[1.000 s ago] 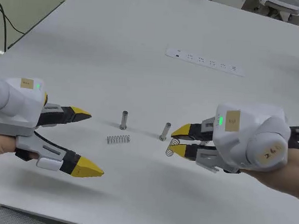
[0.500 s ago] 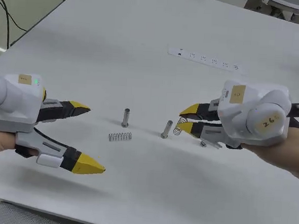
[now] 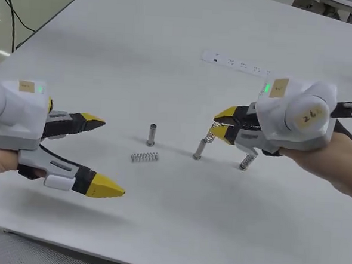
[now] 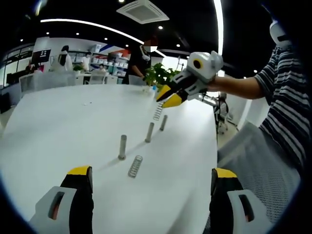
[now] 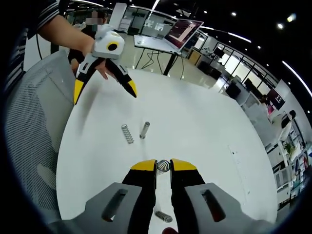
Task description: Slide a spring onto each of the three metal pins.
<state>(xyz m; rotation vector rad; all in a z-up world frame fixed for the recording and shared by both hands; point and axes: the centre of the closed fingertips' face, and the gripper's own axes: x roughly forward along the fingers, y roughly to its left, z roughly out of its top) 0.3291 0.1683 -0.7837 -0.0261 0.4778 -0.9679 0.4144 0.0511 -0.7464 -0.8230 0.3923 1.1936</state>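
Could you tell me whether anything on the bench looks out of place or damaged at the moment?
Nothing stands out. The left pin and middle pin stand upright, the right pin already carries a fitted spring, a loose spring lies flat beside them, and the right tool grips the last spring.

A loose coiled wire spring [image 3: 144, 157] is laid on the flat worktable [image 3: 109, 56] just before the left metal pin [image 3: 152, 135]; another pin [image 3: 199, 149] is stood rightward.

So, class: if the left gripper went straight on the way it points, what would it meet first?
Probably the loose spring lying ahead of the left gripper, though its height above it is unclear.
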